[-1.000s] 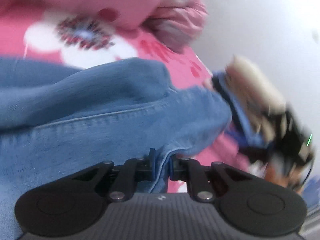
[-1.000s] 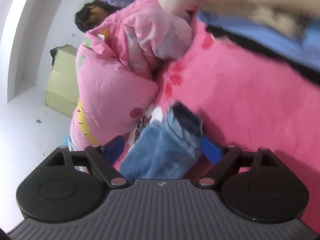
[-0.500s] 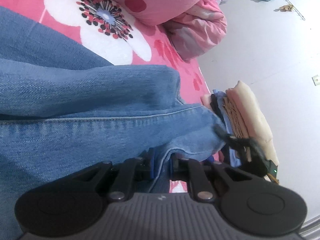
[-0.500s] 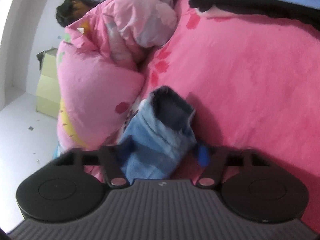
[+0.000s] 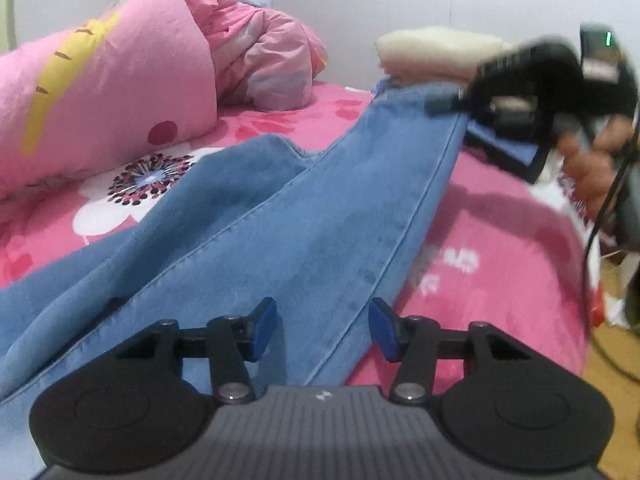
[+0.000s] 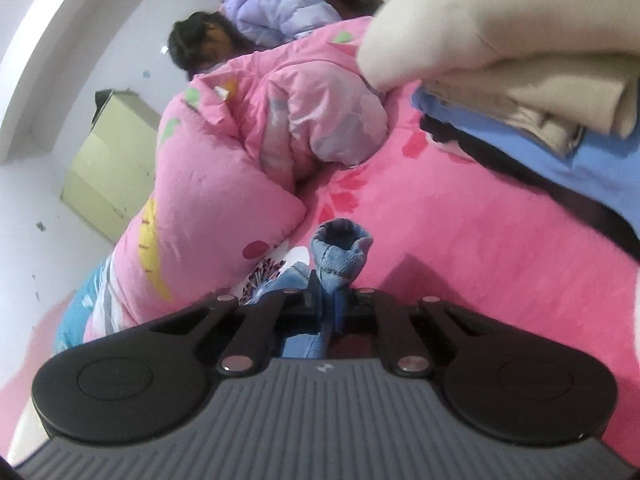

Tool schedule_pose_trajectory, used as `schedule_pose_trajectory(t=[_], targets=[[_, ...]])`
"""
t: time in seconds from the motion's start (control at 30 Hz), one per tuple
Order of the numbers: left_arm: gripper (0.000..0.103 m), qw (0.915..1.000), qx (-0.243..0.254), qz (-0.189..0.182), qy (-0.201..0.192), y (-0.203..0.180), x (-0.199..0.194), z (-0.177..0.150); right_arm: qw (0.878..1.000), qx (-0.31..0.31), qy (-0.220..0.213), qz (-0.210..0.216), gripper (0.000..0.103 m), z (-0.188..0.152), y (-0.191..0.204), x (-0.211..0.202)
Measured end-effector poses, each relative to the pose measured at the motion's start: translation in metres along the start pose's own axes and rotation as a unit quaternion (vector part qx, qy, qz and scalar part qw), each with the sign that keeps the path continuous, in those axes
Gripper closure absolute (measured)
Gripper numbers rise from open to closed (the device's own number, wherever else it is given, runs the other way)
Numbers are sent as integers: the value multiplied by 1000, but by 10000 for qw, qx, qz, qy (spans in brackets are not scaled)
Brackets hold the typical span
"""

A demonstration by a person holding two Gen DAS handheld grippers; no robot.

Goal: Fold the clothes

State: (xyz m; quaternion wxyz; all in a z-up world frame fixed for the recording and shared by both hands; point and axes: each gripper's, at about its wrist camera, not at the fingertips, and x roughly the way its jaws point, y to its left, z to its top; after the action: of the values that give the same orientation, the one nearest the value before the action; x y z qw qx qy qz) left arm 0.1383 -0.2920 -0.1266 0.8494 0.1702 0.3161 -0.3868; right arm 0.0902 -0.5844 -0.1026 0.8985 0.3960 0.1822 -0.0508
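Note:
Blue jeans point(image 5: 312, 216) lie stretched across the pink bed sheet point(image 5: 500, 232), one leg running away toward the far right. My left gripper point(image 5: 323, 328) stands open just above the near part of that leg, nothing between its blue pads. At the leg's far end the right gripper point(image 5: 452, 102) is seen pinching the hem, held by a person's hand point(image 5: 592, 160). In the right wrist view my right gripper point(image 6: 330, 300) is shut on the bunched jeans hem point(image 6: 340, 252), lifted over the sheet.
A big pink duvet point(image 5: 104, 92) is heaped at the bed's left side. A stack of folded clothes point(image 5: 436, 54), cream on top of blue and black, sits at the far right. A person point(image 6: 200, 44) lies behind the duvet. A pale green cabinet point(image 6: 108, 184) stands by the wall.
My left gripper has let go of the jeans and now stands open. My right gripper, open around the hem before, has shut on it and pulled the leg out straight.

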Motion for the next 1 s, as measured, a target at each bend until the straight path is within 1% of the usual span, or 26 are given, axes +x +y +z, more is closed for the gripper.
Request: schedule_pose_trajectory(t=[0.03, 0.07, 0.13, 0.17, 0.23, 0.3, 0.4, 0.5, 0.6, 0.63, 0.7, 0.77, 0.8, 0.87, 0.93, 1.0], targets=[[70, 10000, 19, 55, 24, -4, 1, -2, 10000, -45, -25, 15, 99, 0, 4, -4], [75, 9999, 29, 98, 23, -6, 1, -4, 9999, -93, -45, 58, 100, 0, 9, -9], [91, 9999, 19, 143, -46, -9, -5, -5, 9997, -186, -106, 111, 100, 1, 19, -20], [95, 9998, -1, 138, -106, -9, -10, -5, 9995, -245, -154, 139, 100, 2, 24, -27], [97, 9996, -25, 55, -264, -9, -26, -6, 9988, -365, -251, 192, 100, 3, 33, -43], [98, 9991, -61, -112, -413, -10, -44, -6, 9980, -483, -350, 189, 100, 2, 40, -59], [99, 9974, -134, -467, -538, -12, -65, -6, 9981, -454, -406, 92, 100, -2, 38, -79], [99, 9940, -221, -931, -532, -15, -77, -9, 9983, -413, -347, -216, 100, -13, 24, -86], [99, 9908, -255, -1286, -337, -20, -67, -16, 9967, -403, -126, -698, 100, -25, 1, -72], [98, 9902, -263, -1347, -246, -21, -61, -20, 9955, -398, -38, -863, 100, -29, -7, -65], [95, 9902, -338, -1354, -84, -21, -53, -27, 9931, -265, 145, -1137, 100, -37, -25, -49], [86, 9918, -351, -1226, -65, -15, -60, -37, 9928, -8, 238, -1170, 100, -40, -37, -42], [79, 9934, -328, -1089, -120, -11, -69, -44, 9934, 103, 239, -1115, 100, -39, -40, -41], [71, 9967, -261, -745, -205, -1, -88, -57, 9948, 141, 215, -988, 99, -33, -37, -43], [69, 9998, -156, -41, -152, 12, -110, -77, 9955, 75, 201, -924, 99, -28, -31, -43], [69, 9975, -64, 698, 6, 26, -130, -97, 9955, -10, 196, -925, 99, -25, -24, -42]])
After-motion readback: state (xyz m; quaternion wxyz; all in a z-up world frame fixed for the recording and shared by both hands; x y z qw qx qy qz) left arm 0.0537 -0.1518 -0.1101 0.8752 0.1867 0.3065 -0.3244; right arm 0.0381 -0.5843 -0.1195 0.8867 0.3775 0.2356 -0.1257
